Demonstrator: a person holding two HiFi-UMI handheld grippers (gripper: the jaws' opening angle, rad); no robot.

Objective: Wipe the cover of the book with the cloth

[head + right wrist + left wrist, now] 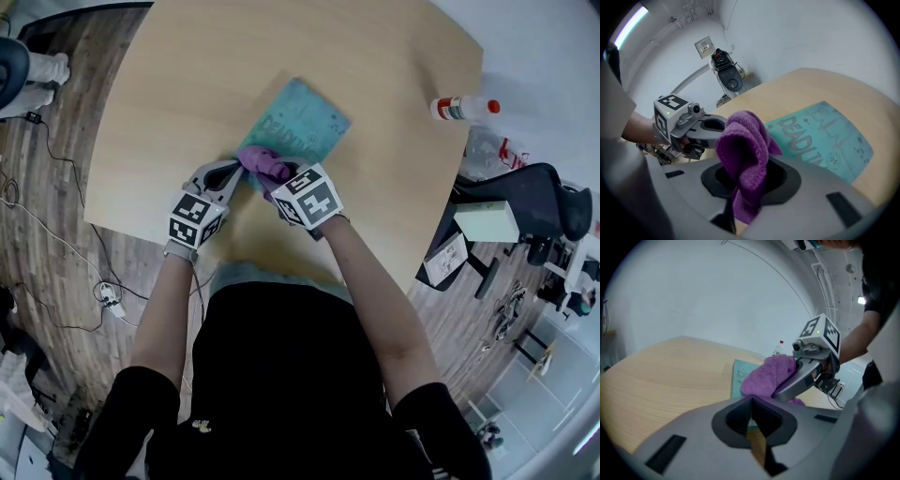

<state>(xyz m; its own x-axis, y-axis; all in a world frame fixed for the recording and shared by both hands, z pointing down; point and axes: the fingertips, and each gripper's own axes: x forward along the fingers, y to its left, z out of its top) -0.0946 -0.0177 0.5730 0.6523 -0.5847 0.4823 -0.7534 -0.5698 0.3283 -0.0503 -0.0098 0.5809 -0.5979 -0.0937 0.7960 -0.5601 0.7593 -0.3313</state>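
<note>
One flat teal book (302, 120) with pale letters, lying on pale wooden surface (187, 94), near its middle. One bunched purple fuzzy cloth (262, 161) sitting on book's near corner. Two grey tongs. Right tongs (278, 176) squeezed on cloth, cloth poking out front. Left tongs (236, 172) closed tight, nothing seen in them, tips just beside cloth at book's near edge. One white bottle with red cap (464, 108) lying far off, by surface edge.

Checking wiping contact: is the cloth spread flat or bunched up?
Bunched up: the cloth sits as a crumpled wad clamped in the shut right gripper, not spread flat.
</note>
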